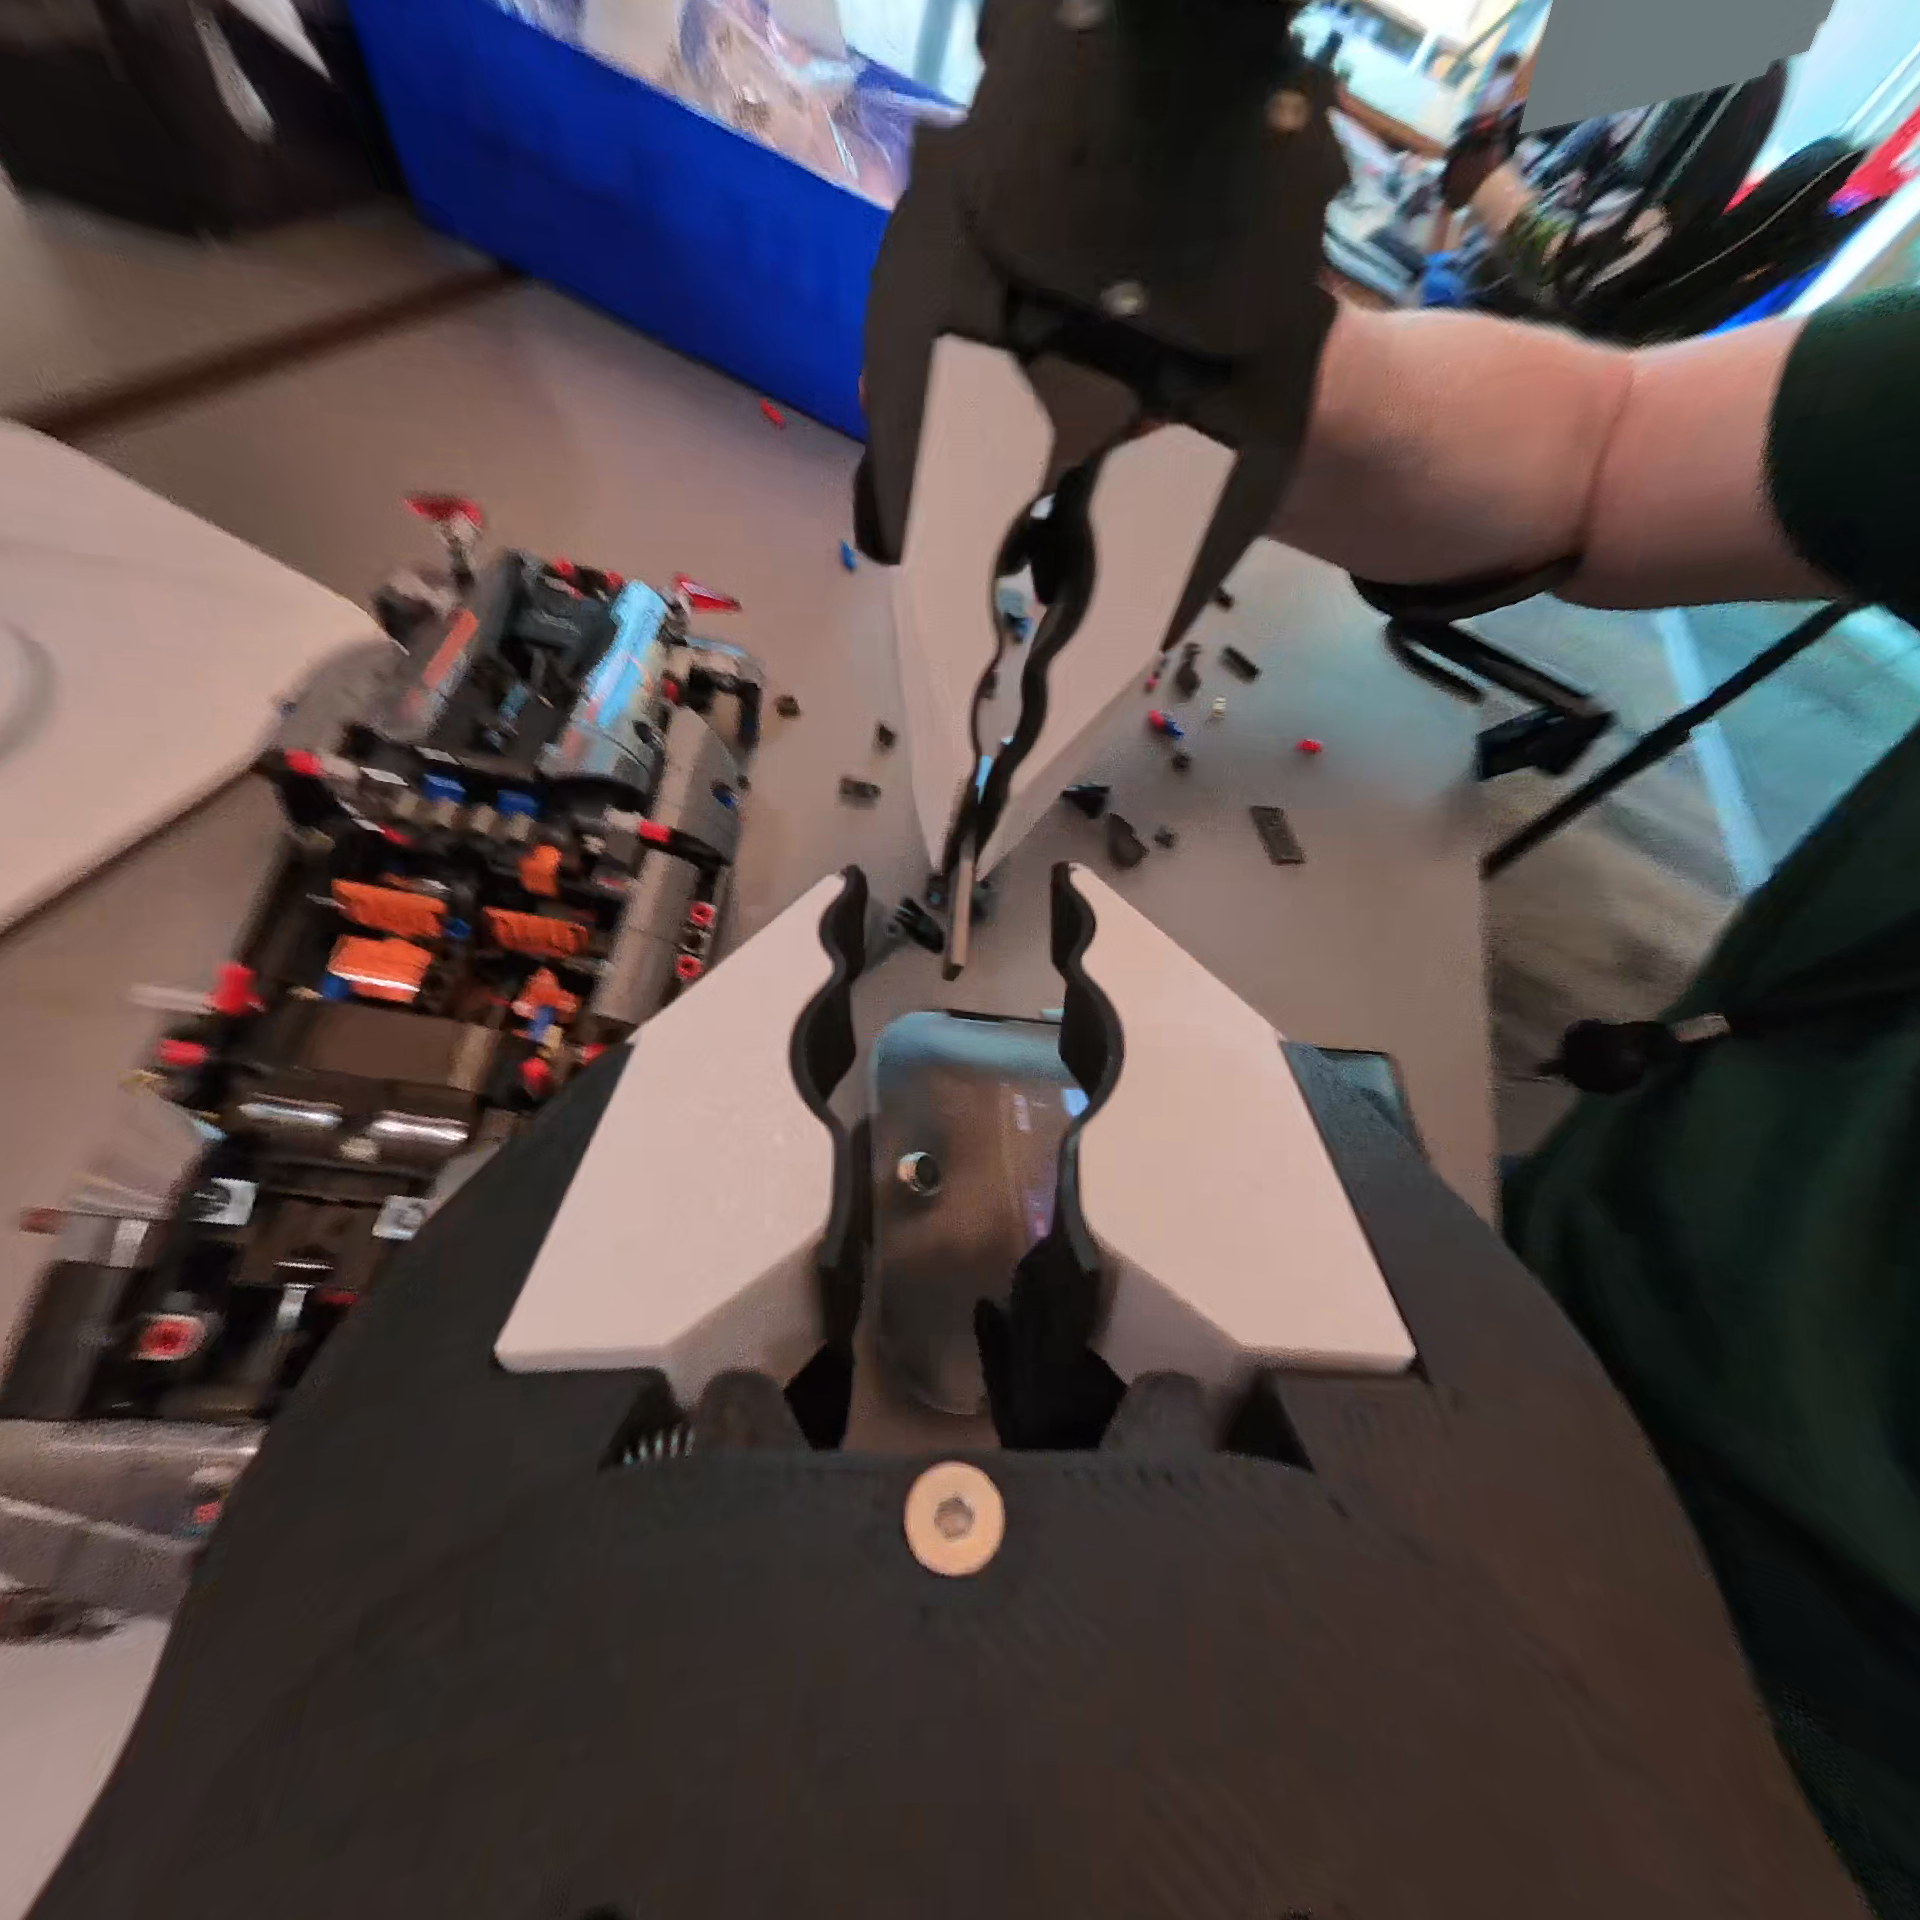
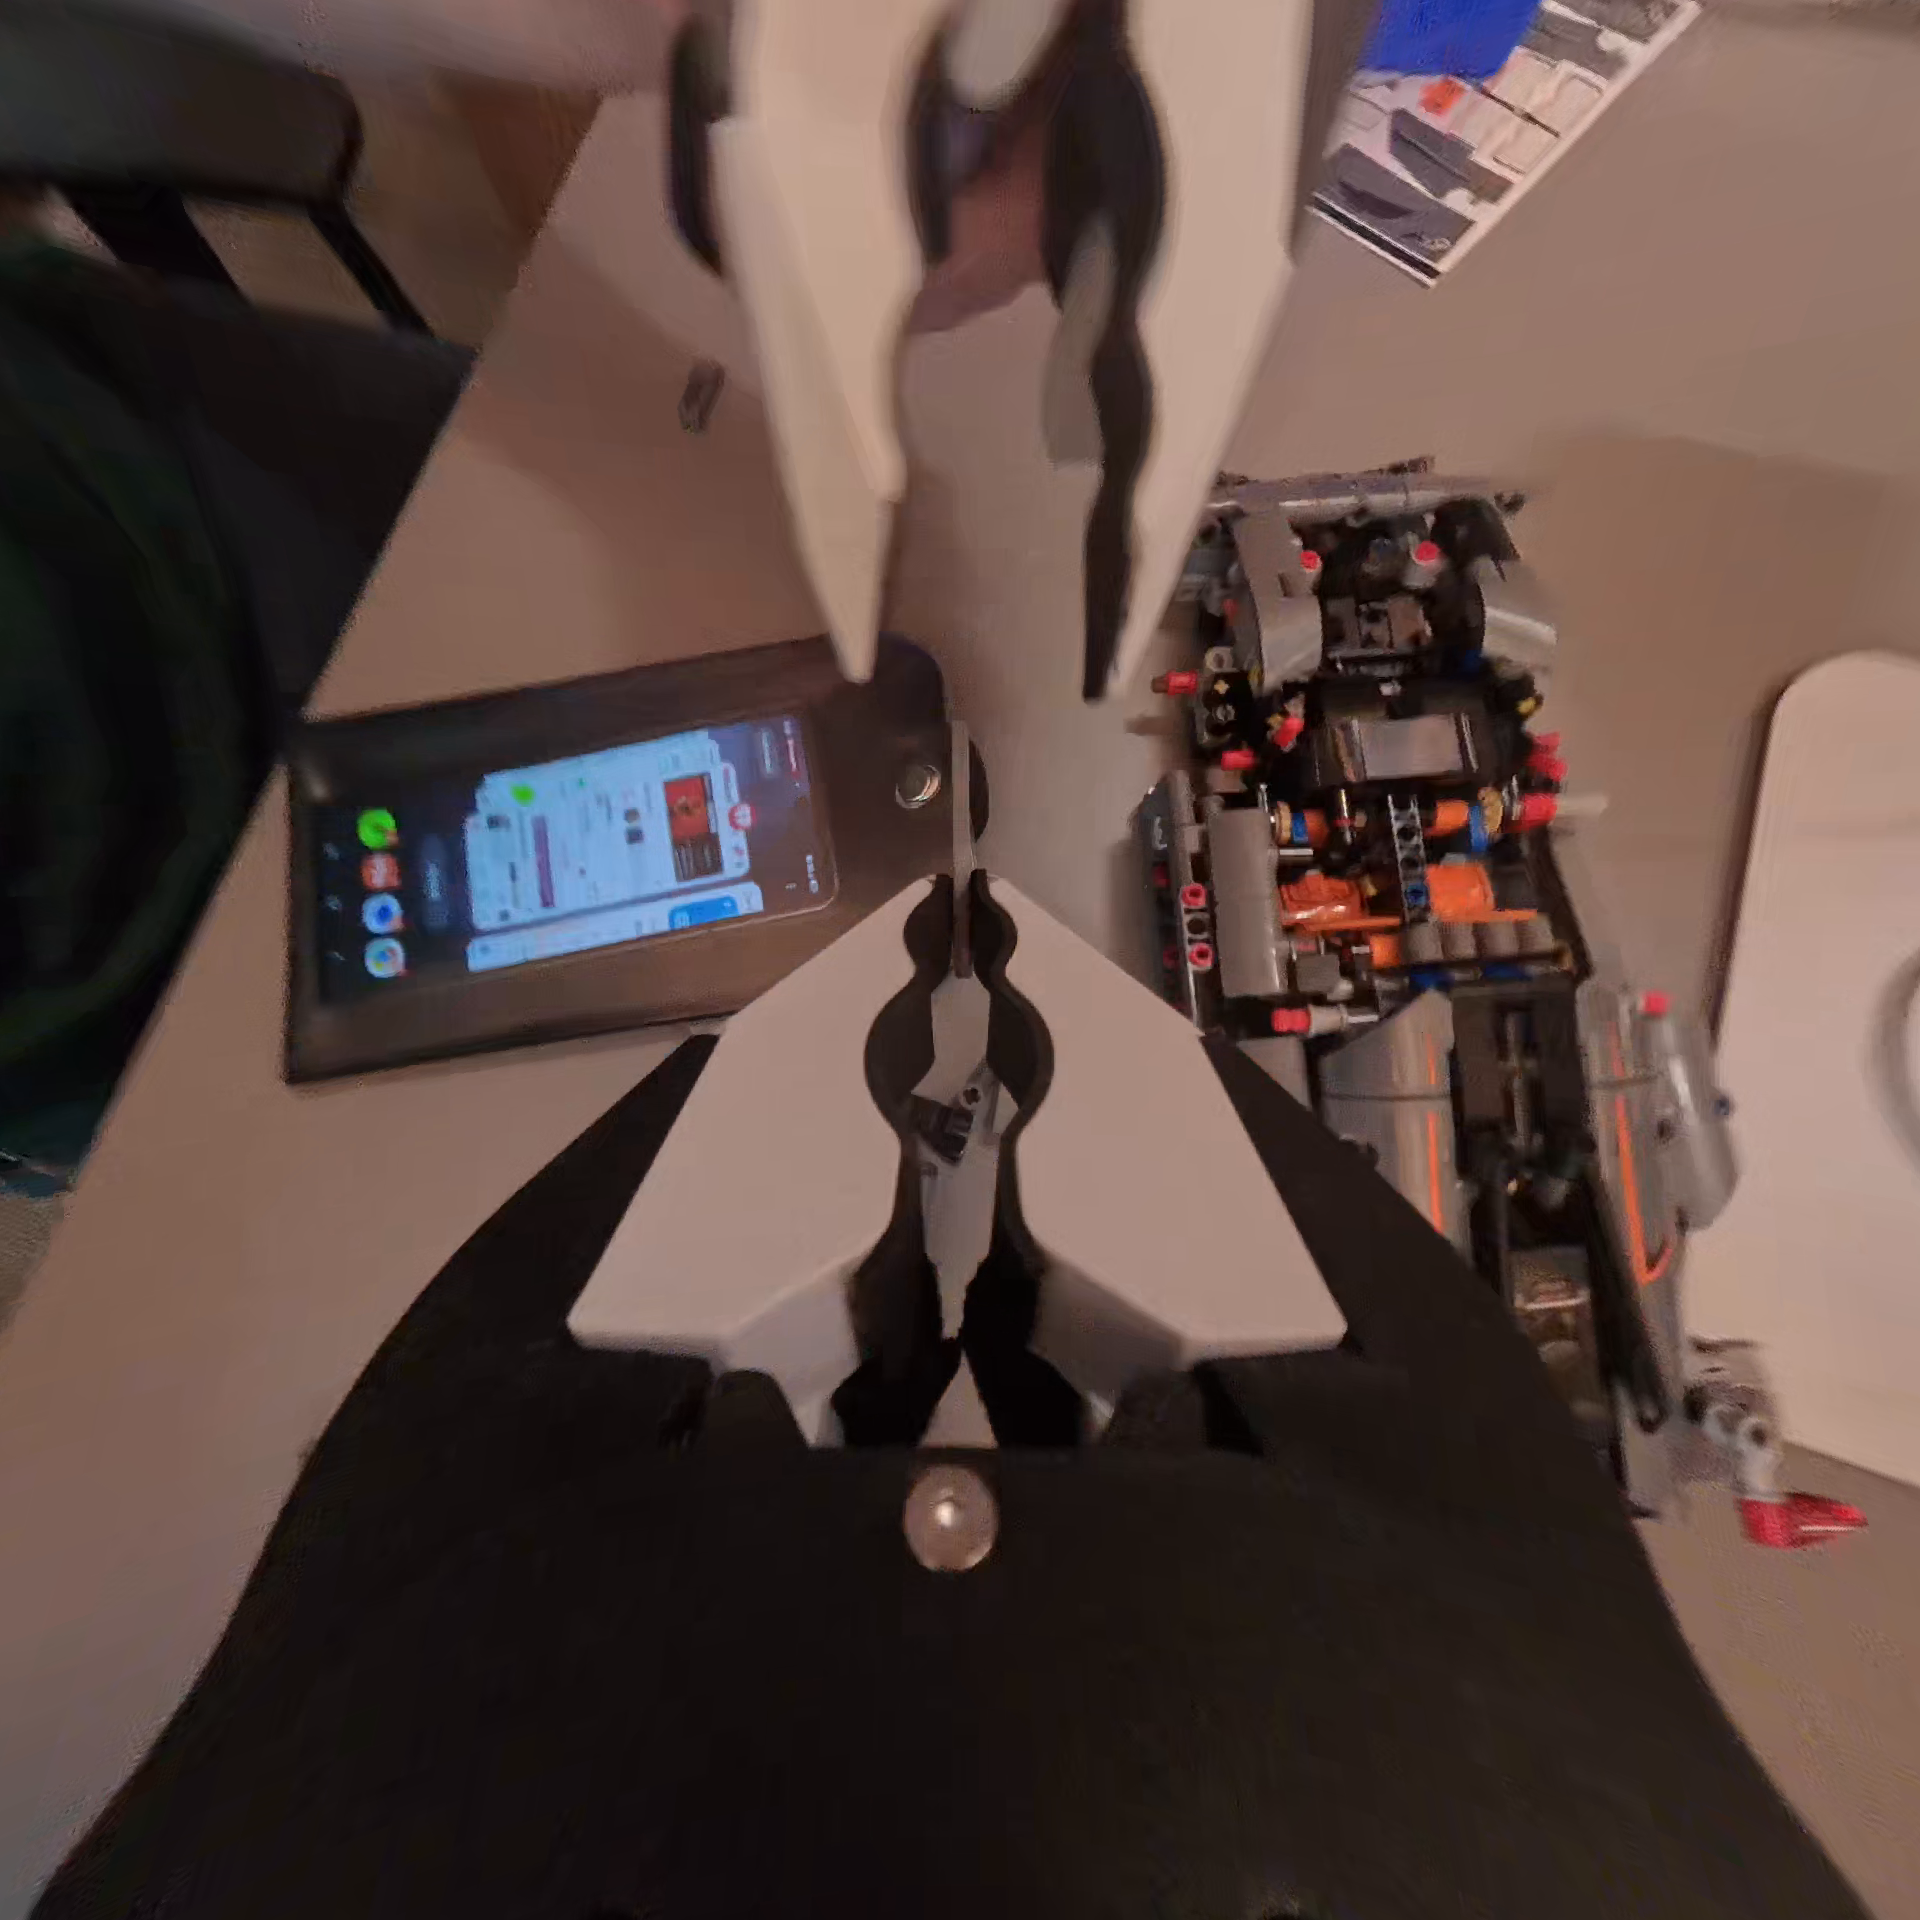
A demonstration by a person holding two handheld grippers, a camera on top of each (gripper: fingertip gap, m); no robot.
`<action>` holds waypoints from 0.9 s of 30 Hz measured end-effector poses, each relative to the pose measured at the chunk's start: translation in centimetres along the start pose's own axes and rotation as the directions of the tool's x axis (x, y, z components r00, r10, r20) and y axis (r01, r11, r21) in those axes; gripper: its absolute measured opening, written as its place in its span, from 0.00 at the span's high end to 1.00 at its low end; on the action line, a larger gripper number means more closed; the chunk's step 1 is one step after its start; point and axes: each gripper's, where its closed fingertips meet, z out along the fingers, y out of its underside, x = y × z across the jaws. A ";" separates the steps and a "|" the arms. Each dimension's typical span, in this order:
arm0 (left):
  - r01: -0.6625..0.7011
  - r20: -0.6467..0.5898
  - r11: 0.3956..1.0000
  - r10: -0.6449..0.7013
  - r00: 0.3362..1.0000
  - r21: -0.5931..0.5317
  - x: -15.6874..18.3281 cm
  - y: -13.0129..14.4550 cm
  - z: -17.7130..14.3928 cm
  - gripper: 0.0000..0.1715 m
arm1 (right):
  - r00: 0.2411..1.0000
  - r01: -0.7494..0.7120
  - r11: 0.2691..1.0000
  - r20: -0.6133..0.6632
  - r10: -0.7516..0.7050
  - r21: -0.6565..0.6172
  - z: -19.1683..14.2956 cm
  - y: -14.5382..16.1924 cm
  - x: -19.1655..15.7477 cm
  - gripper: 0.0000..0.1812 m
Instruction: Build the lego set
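My right gripper (image 2: 961, 894) is shut on a thin flat grey lego piece (image 2: 963, 821) that sticks out past its tips; a small black connector sits on the piece between the fingers. In the left wrist view the right gripper (image 1: 961, 868) comes down from the top with the grey piece (image 1: 956, 925) edge-on. My left gripper (image 1: 958, 888) is open and empty, tips facing the piece, just short of it. It also shows in the right wrist view (image 2: 982, 670). The half-built grey, black and orange lego car (image 1: 468, 883) (image 2: 1403, 935) lies on the table beside both grippers.
A phone with a lit screen (image 2: 561, 862) lies under the grippers. Several loose small pieces (image 1: 1195, 758) are scattered behind. An instruction booklet (image 2: 1486, 125), a white tray (image 2: 1849, 1039), a blue box (image 1: 623, 177) and a chair (image 1: 1507, 665) surround the work area. A person's arm (image 1: 1507, 457) holds the right gripper. My two grippers' fingertips are within a few centimetres of each other.
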 end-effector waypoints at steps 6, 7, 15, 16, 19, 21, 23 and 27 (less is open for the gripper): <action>-0.453 0.321 0.867 0.498 0.805 -0.208 -1.0 -0.3 0.1 0.79 | 0.908 -0.355 0.931 0.271 0.321 0.087 -1.6 -0.1 0.5 0.99; -0.493 0.358 0.831 0.556 0.750 -0.258 -1.2 -0.3 0.3 0.81 | 0.896 -0.382 0.920 0.277 0.347 0.084 -1.6 0.0 0.7 1.00; -0.604 0.364 0.637 0.770 0.523 -0.479 -1.8 0.8 2.3 0.93 | 0.822 -0.473 0.879 0.387 0.417 0.059 -1.6 0.0 0.0 1.00; -0.616 0.363 0.625 0.780 0.510 -0.480 -1.7 0.7 2.3 0.96 | 0.817 -0.478 0.877 0.395 0.420 0.056 -1.6 -0.1 -0.1 1.00; -0.623 0.350 0.614 0.789 0.506 -0.485 -1.6 0.6 2.3 0.96 | 0.809 -0.486 0.872 0.407 0.423 0.061 -1.8 -0.2 -0.1 1.00; -0.591 0.363 0.647 0.761 0.537 -0.481 -1.9 0.7 2.1 0.96 | 0.833 -0.476 0.874 0.370 0.412 0.100 -2.0 -0.5 0.6 0.99; -0.548 0.378 0.707 0.704 0.601 -0.447 -2.1 0.6 1.9 0.97 | 0.879 -0.430 0.892 0.289 0.379 0.138 -2.4 -0.8 1.7 0.87; -0.399 0.378 0.847 0.518 0.767 -0.350 -2.8 0.7 1.5 0.97 | 0.987 -0.052 0.988 -0.141 0.073 0.147 -4.2 -1.2 4.2 0.81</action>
